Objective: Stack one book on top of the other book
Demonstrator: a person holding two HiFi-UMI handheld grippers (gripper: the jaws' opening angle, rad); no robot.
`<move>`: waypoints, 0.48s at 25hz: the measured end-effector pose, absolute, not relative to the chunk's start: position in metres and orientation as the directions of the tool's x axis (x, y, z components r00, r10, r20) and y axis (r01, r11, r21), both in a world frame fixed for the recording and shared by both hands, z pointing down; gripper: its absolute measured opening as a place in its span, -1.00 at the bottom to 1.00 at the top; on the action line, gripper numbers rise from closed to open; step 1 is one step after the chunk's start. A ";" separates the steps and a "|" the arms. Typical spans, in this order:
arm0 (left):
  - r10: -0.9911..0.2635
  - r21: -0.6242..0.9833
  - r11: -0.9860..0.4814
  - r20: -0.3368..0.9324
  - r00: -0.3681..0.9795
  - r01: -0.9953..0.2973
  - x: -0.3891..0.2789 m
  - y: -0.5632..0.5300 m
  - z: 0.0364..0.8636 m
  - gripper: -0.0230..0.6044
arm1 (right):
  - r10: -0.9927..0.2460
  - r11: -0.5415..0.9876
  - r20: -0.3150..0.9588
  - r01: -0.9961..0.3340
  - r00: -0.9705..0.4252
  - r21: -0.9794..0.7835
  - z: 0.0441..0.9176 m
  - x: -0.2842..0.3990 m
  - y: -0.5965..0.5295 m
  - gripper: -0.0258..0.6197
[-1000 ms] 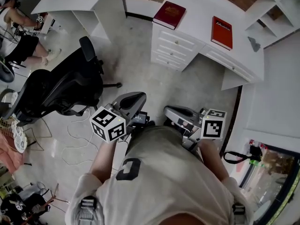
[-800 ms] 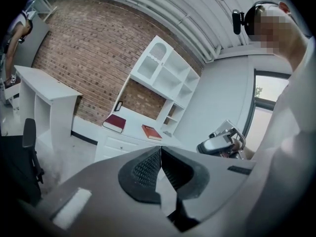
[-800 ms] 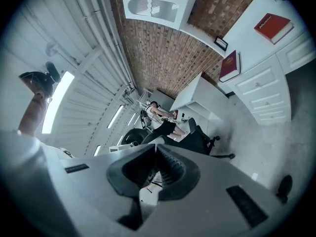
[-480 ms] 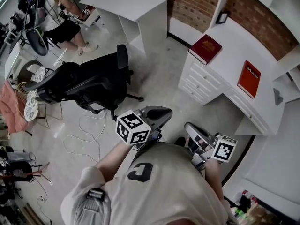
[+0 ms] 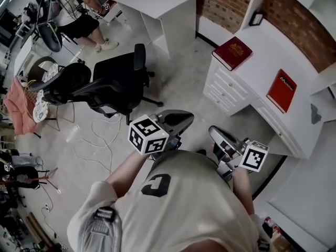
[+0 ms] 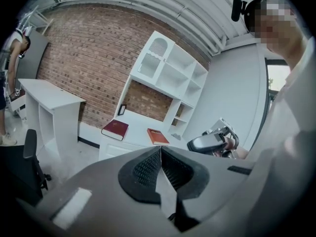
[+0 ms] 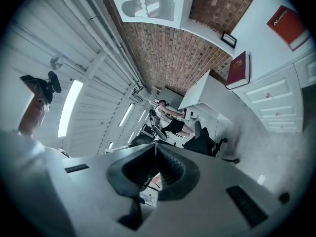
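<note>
Maroon book (image 5: 232, 52) seemingly hugs the desk (image 5: 258, 43) corner, red book (image 5: 281, 90) apart; bare floor (image 5: 184, 88) before closed, empty left gripper (image 6: 160, 149) and right gripper (image 7: 155, 146).

Lettering on the red book (image 5: 281, 90) is too small to read, as is the dark red book (image 5: 232, 52)'s emblem. The top edge cuts off the seated person (image 5: 84, 25).
</note>
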State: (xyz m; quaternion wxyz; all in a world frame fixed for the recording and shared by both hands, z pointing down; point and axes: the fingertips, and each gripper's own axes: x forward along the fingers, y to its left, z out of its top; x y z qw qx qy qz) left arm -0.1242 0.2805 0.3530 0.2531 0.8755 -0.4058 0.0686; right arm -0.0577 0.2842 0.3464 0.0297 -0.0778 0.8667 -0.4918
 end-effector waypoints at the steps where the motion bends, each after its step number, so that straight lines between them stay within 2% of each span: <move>1: -0.686 0.377 -0.538 0.325 0.651 -0.754 -0.124 0.277 0.350 -0.91 | -0.149 0.520 0.006 -0.084 -0.989 -0.850 0.341 -0.058 0.281 -0.91; 7: -0.754 0.345 -0.483 0.304 0.582 -0.805 -0.114 0.255 0.338 -0.91 | -0.129 0.525 -0.026 -0.046 -0.991 -0.850 0.337 -0.026 0.262 -0.90; 12: -0.762 0.349 -0.468 0.306 0.571 -0.812 -0.086 0.240 0.348 -0.91 | -0.151 0.512 -0.002 -0.076 -0.988 -0.856 0.350 0.013 0.248 -0.91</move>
